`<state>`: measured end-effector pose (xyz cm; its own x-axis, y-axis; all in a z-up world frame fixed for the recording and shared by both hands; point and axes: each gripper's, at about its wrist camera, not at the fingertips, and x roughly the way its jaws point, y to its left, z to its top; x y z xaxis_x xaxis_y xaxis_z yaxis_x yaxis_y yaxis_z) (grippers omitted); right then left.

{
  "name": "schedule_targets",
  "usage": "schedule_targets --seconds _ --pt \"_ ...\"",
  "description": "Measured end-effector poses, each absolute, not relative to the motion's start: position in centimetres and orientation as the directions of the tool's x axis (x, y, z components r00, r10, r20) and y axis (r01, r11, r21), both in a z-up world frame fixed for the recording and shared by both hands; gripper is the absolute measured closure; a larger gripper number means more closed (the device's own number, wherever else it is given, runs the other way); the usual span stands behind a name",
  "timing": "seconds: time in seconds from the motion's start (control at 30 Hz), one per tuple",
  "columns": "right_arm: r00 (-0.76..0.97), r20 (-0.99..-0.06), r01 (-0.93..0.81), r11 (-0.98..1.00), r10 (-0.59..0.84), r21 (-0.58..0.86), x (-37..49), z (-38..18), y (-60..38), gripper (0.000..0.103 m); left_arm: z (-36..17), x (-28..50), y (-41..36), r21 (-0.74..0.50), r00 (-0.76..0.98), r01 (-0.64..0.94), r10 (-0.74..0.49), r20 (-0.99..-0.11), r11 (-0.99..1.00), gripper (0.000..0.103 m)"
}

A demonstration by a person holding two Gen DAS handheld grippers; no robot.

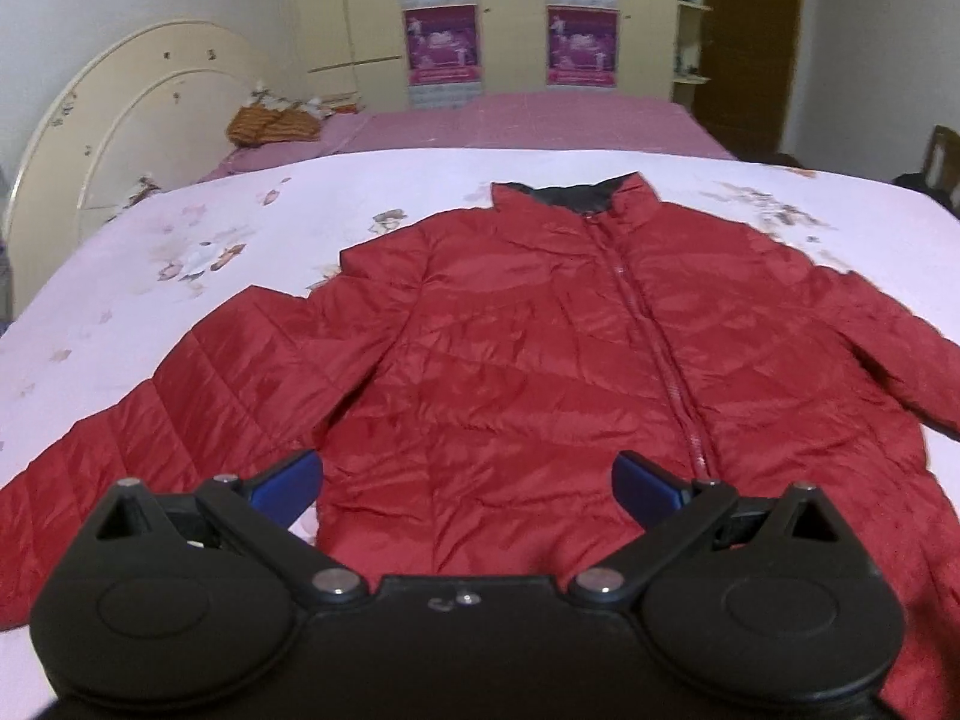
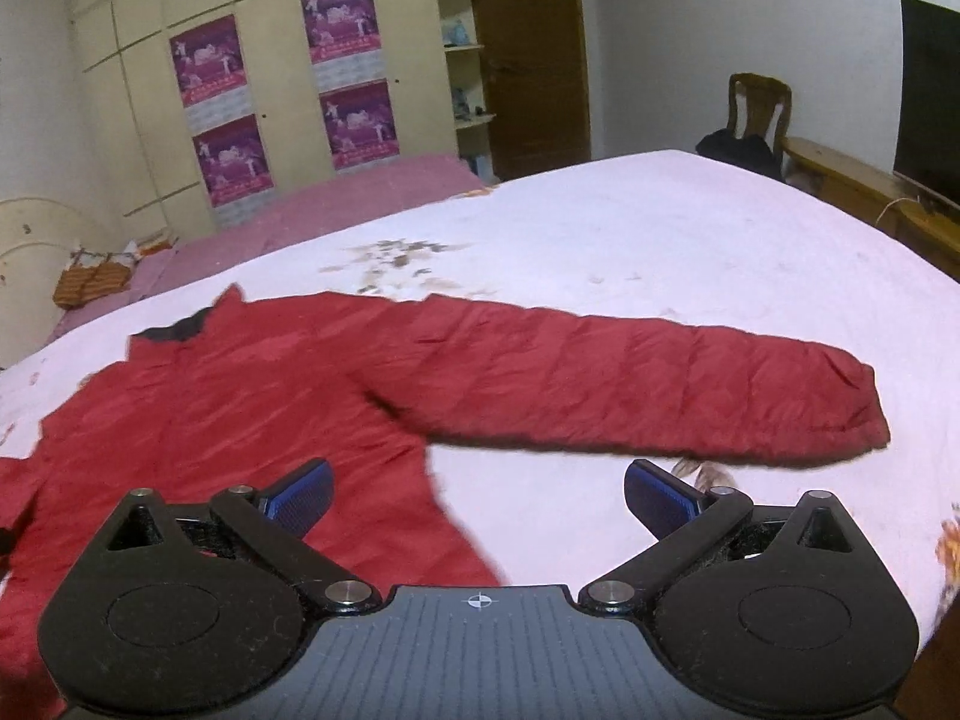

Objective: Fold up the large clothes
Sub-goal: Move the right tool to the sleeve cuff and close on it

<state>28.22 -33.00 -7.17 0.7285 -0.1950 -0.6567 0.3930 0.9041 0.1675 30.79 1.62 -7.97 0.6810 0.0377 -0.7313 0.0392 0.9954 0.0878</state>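
Note:
A red quilted jacket (image 1: 516, 348) lies flat, front up and zipped, on a white floral bed sheet (image 1: 180, 252), its dark-lined collar at the far side. My left gripper (image 1: 468, 480) is open and empty, hovering over the jacket's lower hem. In the right wrist view the jacket's body (image 2: 228, 408) lies at the left and its right sleeve (image 2: 660, 390) stretches out to the right. My right gripper (image 2: 477, 495) is open and empty, above the hem's right corner and the sheet below the sleeve.
A pink sheet (image 1: 540, 120) covers the far side of the bed, with an orange cloth (image 1: 270, 123) by the cream headboard (image 1: 120, 120). Wardrobes with posters (image 2: 348, 72) stand behind. A chair (image 2: 759, 108), wooden bench and TV (image 2: 930, 102) stand at the right.

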Motion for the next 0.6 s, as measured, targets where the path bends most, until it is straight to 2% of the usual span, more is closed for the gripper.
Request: schedule_targets --seconds 0.2,0.3,0.43,0.6 --pt "0.714 -0.667 0.413 0.898 -0.213 0.156 30.2 -8.8 -39.5 0.001 -9.6 32.8 -0.6 0.096 0.674 -0.021 0.085 -0.734 0.995 0.001" --pt "0.693 -0.689 0.424 0.892 -0.210 0.155 31.0 -9.9 -42.4 0.024 -10.5 33.9 -1.7 0.101 0.662 -0.049 0.108 -0.742 0.994 0.001" --pt "0.668 -0.705 0.464 0.874 -0.238 0.145 31.3 -11.3 -46.0 0.023 -11.6 35.3 -3.0 0.120 0.646 -0.074 0.139 -0.750 0.990 0.002" --pt "0.600 -0.724 0.562 0.823 -0.341 0.079 31.1 -12.6 -50.7 0.023 -12.5 36.7 -3.9 0.123 0.630 -0.090 0.152 -0.761 0.988 0.007"
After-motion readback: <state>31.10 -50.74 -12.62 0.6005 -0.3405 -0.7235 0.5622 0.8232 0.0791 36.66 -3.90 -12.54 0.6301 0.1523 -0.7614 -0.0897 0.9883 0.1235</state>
